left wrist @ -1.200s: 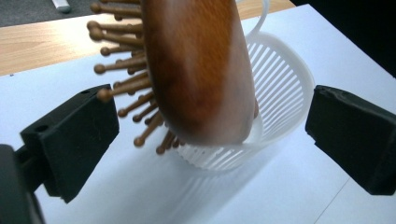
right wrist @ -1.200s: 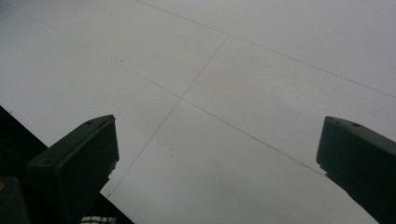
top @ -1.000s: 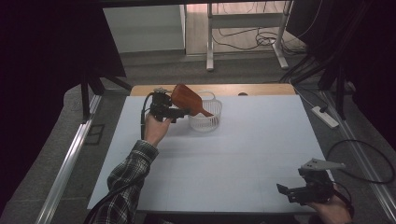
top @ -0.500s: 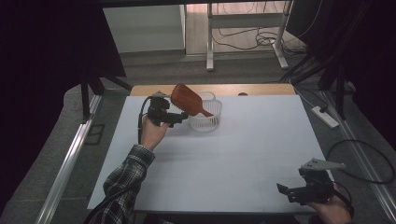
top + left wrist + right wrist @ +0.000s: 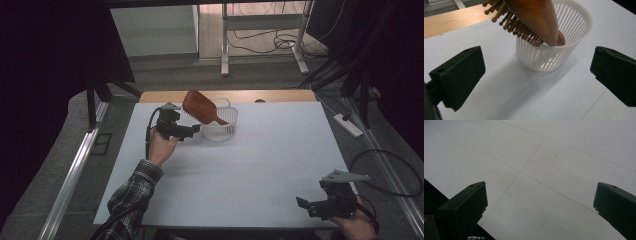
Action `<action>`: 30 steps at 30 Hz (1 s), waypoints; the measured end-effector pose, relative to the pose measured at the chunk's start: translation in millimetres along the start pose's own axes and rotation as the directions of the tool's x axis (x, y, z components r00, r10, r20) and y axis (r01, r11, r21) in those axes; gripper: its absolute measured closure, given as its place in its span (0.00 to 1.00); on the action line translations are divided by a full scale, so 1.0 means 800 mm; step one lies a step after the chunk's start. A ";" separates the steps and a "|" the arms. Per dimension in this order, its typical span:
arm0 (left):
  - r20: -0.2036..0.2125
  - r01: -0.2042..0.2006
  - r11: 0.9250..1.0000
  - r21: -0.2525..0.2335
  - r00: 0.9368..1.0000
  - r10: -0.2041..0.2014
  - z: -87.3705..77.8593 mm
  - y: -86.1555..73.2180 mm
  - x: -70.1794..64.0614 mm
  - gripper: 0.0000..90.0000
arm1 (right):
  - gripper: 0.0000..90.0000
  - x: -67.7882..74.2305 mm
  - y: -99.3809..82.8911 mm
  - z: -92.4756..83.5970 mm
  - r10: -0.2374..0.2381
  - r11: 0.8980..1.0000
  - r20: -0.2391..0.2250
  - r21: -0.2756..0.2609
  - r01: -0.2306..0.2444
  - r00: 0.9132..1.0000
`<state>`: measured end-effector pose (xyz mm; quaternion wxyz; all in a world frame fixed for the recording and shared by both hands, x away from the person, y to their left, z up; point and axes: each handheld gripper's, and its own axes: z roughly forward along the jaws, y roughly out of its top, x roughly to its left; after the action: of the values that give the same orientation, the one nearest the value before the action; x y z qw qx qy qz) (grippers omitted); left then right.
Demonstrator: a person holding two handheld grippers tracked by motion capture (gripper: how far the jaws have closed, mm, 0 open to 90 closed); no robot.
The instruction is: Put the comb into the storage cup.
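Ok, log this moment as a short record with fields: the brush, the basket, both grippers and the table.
hairbrush: wooden hairbrush, handle end down inside the basket, head leaning out over the rim
basket: white slotted basket, upright at the table's far side
left gripper: left gripper open, beside the basket, holding nothing
right gripper: right gripper open, at the near right corner
table: white table

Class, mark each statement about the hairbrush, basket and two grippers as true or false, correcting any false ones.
1. The wooden hairbrush stands handle-down in the white basket. True.
2. The left gripper is clamped on the brush. False: its fingers are open, apart from it.
3. The basket lies tipped on its side. False: it stands upright.
4. The right gripper is open, near the table's front edge. True.
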<state>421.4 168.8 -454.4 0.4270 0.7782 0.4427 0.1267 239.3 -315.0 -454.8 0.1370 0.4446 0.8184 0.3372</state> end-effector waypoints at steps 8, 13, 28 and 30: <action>0.022 0.002 1.000 -0.025 1.000 -0.002 -0.003 -0.005 -0.002 0.00 | 0.00 0.000 0.000 0.000 0.000 1.000 -0.008 -0.001 0.000 1.000; 0.035 -0.009 1.000 -0.014 0.999 0.009 -0.005 -0.009 -0.003 0.00 | 0.00 -0.001 0.000 -0.001 0.009 1.000 -0.001 -0.008 -0.009 1.000; 0.034 -0.045 0.999 0.002 0.998 0.045 -0.014 -0.022 -0.009 0.00 | 0.00 0.000 0.000 -0.002 0.007 1.000 0.007 -0.016 -0.007 1.000; 0.025 -0.052 0.999 0.003 0.998 0.052 -0.016 -0.023 -0.011 0.00 | 0.00 0.000 0.000 -0.002 0.007 1.000 0.007 -0.017 -0.007 1.000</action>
<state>398.0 173.8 -459.5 0.4276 0.7918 0.4172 0.1271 238.2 -315.8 -453.9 0.1424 0.4474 0.8136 0.3429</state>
